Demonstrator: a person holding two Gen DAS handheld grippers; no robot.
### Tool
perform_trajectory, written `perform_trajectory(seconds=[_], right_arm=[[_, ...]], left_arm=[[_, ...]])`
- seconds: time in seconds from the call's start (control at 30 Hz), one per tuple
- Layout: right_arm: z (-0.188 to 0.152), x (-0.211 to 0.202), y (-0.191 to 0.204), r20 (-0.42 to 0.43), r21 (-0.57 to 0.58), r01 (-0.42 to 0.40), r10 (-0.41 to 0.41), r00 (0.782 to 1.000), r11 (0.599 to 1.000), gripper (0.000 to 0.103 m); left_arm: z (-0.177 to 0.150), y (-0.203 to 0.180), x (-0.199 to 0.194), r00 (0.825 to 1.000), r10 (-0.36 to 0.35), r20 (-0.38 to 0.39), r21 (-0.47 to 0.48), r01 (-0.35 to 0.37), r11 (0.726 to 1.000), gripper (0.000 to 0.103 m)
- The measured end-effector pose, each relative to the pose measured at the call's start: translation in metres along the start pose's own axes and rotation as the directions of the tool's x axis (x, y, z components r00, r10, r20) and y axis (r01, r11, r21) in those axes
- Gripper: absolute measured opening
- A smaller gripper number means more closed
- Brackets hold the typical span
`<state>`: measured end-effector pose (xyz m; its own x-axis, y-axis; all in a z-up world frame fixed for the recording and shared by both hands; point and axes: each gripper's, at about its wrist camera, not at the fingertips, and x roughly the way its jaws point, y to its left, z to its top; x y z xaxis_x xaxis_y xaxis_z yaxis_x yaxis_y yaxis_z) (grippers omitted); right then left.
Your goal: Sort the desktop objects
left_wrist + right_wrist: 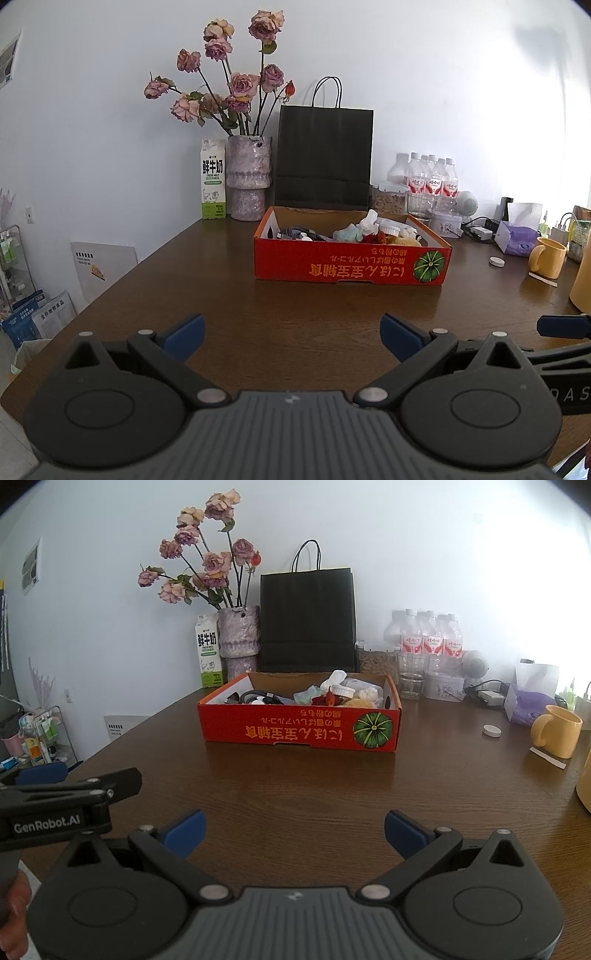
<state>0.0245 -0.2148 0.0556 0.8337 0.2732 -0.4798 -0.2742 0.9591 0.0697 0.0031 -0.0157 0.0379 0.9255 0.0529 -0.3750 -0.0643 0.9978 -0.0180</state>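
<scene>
Wood table (295,314) lies bare between my left gripper (291,338) and right gripper (295,834), both jaws apart and empty; red box (351,264) far ahead, mug (556,731) right.

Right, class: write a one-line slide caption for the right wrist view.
Open right gripper faces a red cardboard box of mixed clutter on a wooden table.

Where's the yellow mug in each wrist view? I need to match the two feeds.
Left wrist view: the yellow mug sits at the far right edge of the table, handle facing left.
Right wrist view: the yellow mug is again at the far right, a little larger.
Shared landmark: the small white cap lying just left of it.
</scene>
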Motion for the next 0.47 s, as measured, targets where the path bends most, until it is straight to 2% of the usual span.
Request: perform_trajectory(seconds=[0.47], right_arm=[[0.0035,0.0018,-0.0020,-0.004,0.004,0.003,-0.003,1.000,1.000,0.103]], left_arm=[[0.0013,-0.0014,0.0019,1.000,-0.002,-0.003,0.005,0.002,1.000,0.103]])
